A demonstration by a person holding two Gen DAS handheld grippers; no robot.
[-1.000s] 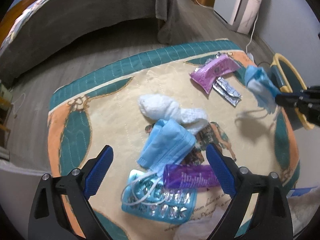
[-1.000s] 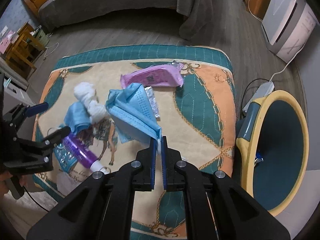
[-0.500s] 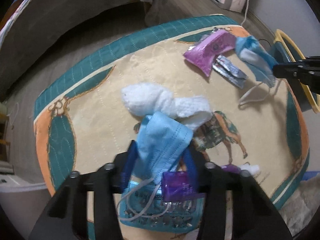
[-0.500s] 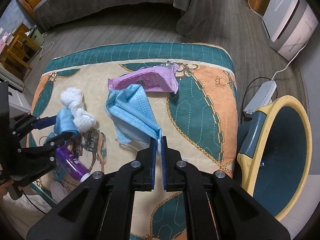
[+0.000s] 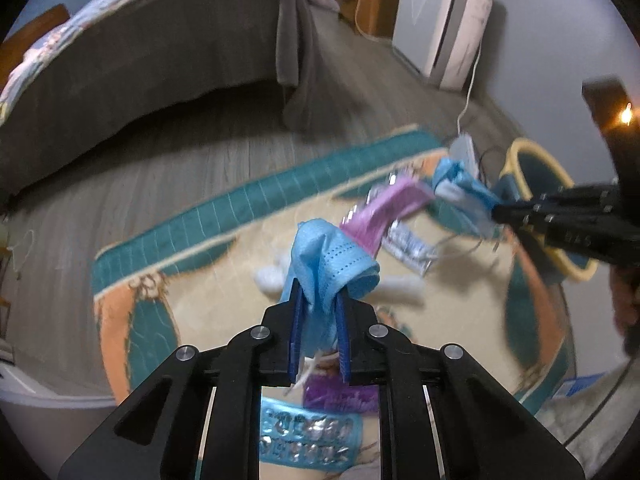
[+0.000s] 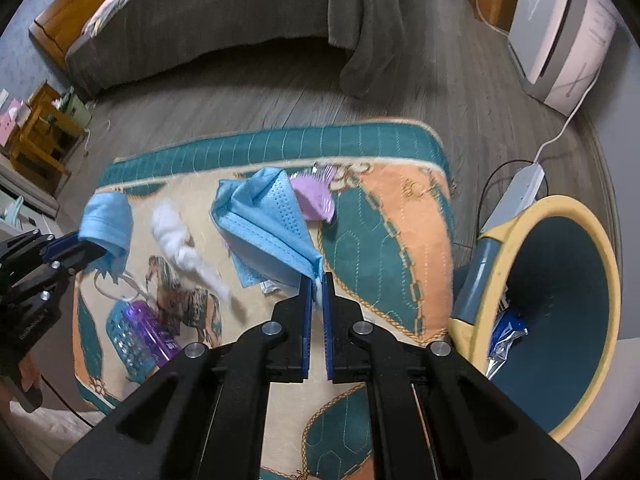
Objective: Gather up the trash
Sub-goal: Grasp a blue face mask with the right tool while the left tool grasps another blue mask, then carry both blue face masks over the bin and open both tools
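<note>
Between the blue pads of the left gripper [image 5: 319,312] hangs a light-blue face mask [image 5: 328,256], its crumpled body bulging out past the fingertips and its white ear loops trailing back between the jaws, which are closing narrow on the fabric. Below it on the patterned rug [image 5: 200,280] lie a purple bottle [image 5: 340,396] and a teal blister pack [image 5: 308,438], near the camera. Farther off sit a white wad of cloth [image 5: 276,276], a pink wrapper [image 5: 384,212] and a silver foil packet [image 5: 408,244].

At the rug's right side, the right gripper [image 6: 316,280] is pinched tight on a corner of a second blue face mask [image 6: 264,220], which fans out beyond the fingertips toward the far left, clear of the rug. Right of it stands the yellow-rimmed bin [image 6: 520,232], with a blue wrapper [image 6: 506,330] inside.
</note>
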